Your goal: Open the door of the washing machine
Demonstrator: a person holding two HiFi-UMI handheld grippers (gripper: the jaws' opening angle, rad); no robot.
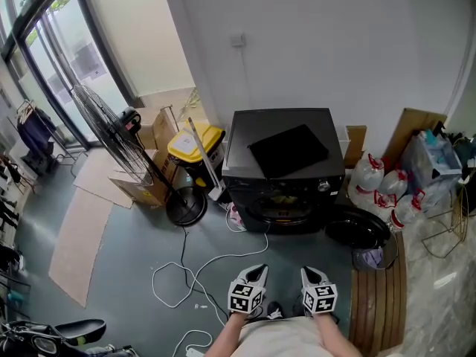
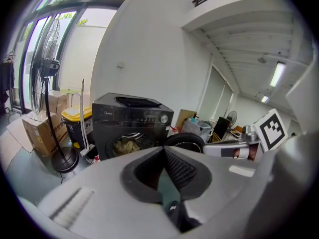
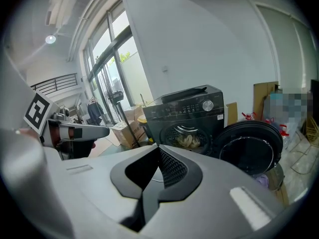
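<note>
A black front-loading washing machine (image 1: 282, 162) stands against the white wall with a dark flat item on its top. Its round door (image 1: 357, 227) hangs swung open to the right, and the drum shows laundry (image 3: 189, 141) inside. Both grippers are held close to the person's body, well short of the machine. My left gripper (image 1: 257, 271) is shut with nothing in it, and my right gripper (image 1: 309, 272) beside it is also shut and empty. In the left gripper view the machine (image 2: 132, 123) and open door (image 2: 183, 142) lie beyond the closed tips (image 2: 164, 149). The right gripper view shows the door (image 3: 249, 146) past its tips (image 3: 158, 148).
A standing fan (image 1: 111, 136) with round base (image 1: 186, 207) is left of the machine, beside a yellow-lidded bin (image 1: 195, 143) and cardboard boxes (image 1: 141, 184). A white cable (image 1: 186, 270) loops over the floor. Water bottles (image 1: 372, 177) and a wooden slat mat (image 1: 379, 303) lie right.
</note>
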